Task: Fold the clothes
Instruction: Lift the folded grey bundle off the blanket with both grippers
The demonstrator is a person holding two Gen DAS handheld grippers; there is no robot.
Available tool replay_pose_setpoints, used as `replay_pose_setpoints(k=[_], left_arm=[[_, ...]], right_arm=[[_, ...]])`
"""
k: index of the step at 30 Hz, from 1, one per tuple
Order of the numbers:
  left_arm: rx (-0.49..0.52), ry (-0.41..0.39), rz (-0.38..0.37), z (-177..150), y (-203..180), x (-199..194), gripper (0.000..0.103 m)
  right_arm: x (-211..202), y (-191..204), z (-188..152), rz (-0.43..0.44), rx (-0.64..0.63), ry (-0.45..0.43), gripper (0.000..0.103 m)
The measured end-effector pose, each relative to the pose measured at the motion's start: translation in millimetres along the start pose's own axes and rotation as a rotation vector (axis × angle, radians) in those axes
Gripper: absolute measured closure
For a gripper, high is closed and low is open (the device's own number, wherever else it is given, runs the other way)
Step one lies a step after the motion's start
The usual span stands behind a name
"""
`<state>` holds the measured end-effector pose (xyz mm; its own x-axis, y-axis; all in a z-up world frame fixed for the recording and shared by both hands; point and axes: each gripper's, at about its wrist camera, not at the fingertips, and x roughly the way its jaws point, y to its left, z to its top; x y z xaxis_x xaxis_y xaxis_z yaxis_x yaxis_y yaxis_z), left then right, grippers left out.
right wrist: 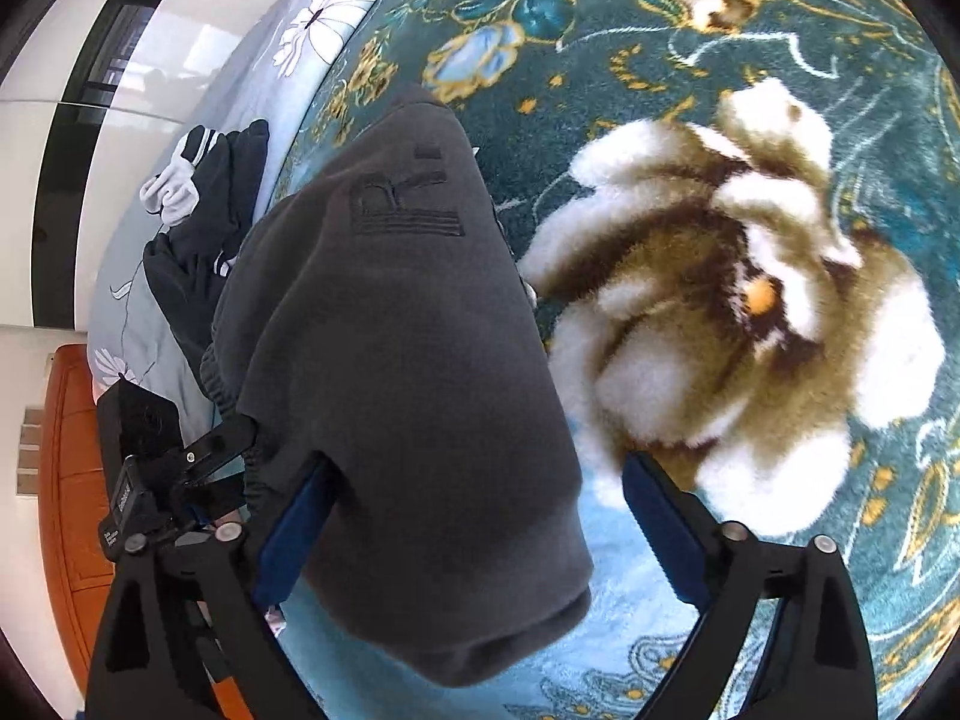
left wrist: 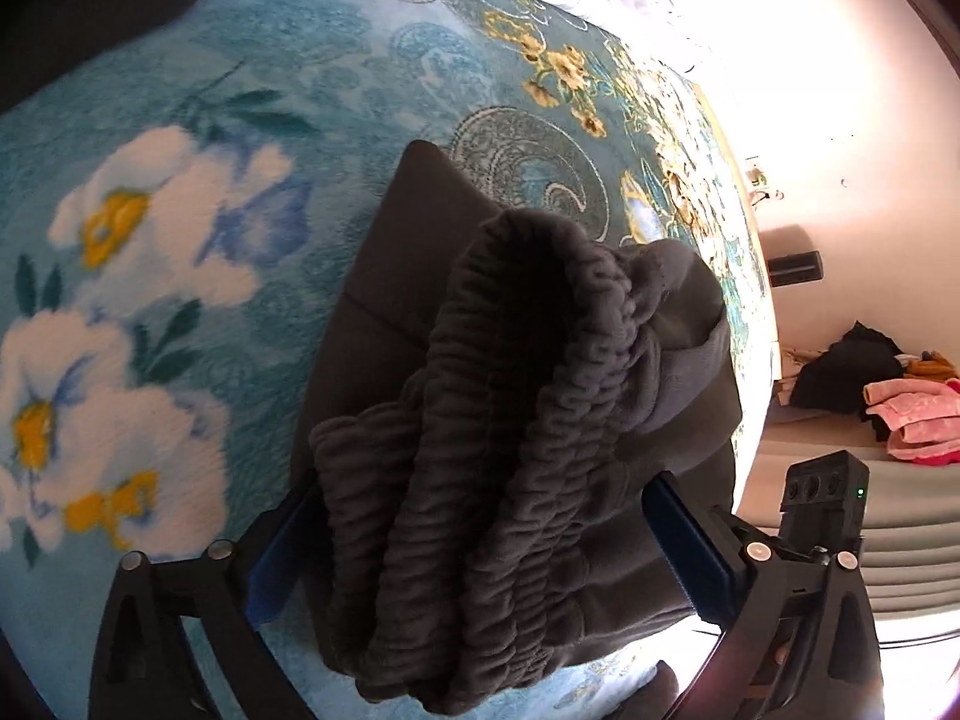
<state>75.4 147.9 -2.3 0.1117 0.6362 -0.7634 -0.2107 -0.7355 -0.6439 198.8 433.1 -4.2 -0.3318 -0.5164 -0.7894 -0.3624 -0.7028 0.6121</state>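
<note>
Left claw (left wrist: 480, 546) and right claw (right wrist: 474, 534), both angled down, jaws apart around grey garment (right wrist: 408, 360).

You are working over a teal floral blanket (left wrist: 252, 90) on a bed, with a pale flowered sheet (right wrist: 252, 72) beyond it. Bright light washes the white wall (left wrist: 798, 60). An orange wooden cabinet (right wrist: 66, 450) stands at the bedside.
</note>
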Motion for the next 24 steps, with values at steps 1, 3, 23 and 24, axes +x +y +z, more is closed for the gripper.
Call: replay_pose_setpoints(k=[1,3,23,24], left_arm=[[0.006,-0.003,0.0,-2,0,0,0.0],[0.022,-0.005,0.006,-3,-4,0,0.0],[0.063,-0.044,0.106,-8,-20,-7,0.014],[0.063,-0.055,0.113,-9,-20,-11,0.018]], right_arm=[[1,1,1,0.006,-0.002,0.0,0.006],[4,4,3,0.014,-0.01,0.002,0.006],[3,22,1,0.032,-0.163,0.061,0.006],[-2,23,0,0.042,-0.156,0.051,0.008]])
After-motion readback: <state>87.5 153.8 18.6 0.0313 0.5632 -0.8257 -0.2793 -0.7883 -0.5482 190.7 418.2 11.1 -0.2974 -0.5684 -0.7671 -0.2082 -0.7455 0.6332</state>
